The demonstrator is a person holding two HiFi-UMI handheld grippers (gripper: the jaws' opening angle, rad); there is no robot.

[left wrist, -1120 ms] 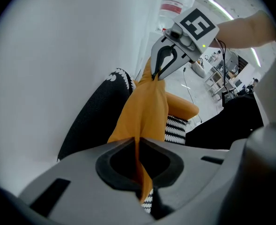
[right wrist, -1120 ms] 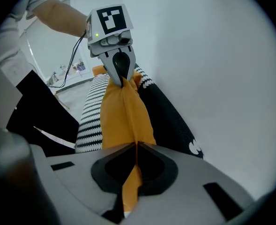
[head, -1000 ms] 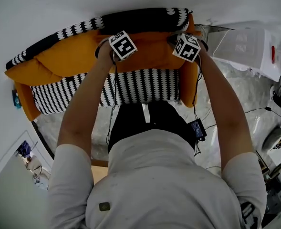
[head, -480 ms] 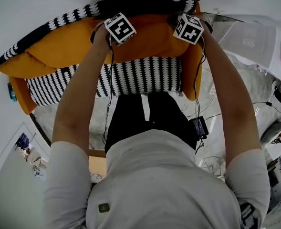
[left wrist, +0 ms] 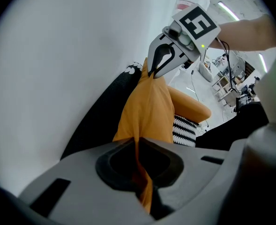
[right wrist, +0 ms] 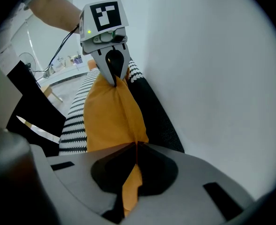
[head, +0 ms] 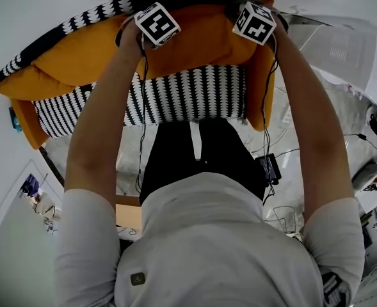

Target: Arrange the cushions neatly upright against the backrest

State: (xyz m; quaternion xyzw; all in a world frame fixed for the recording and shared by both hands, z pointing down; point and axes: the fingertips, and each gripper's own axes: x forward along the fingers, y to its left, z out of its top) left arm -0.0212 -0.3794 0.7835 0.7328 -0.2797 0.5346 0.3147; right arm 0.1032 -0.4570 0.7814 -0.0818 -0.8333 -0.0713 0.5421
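Note:
An orange cushion [head: 201, 40] hangs between both grippers at the right half of the sofa, in front of the black-and-white backrest [head: 79, 24]. My left gripper [left wrist: 138, 143] is shut on one top corner of it, with orange fabric pinched between the jaws. My right gripper [right wrist: 135, 145] is shut on the other top corner. Each gripper shows in the other's view, nipping the cushion's far end. In the head view only their marker cubes [head: 156, 23] show. A second orange cushion [head: 66, 66] leans on the backrest at the left.
The striped seat [head: 188, 94] lies between orange armrests [head: 262, 88]. A white wall rises right behind the backrest. A white table with papers [head: 342, 50] stands at the right. Cables and a small device [head: 267, 168] lie on the floor by the person's legs.
Both grippers have carried the held cushion farther toward the backrest and a little lower. Their grip on its corners is unchanged.

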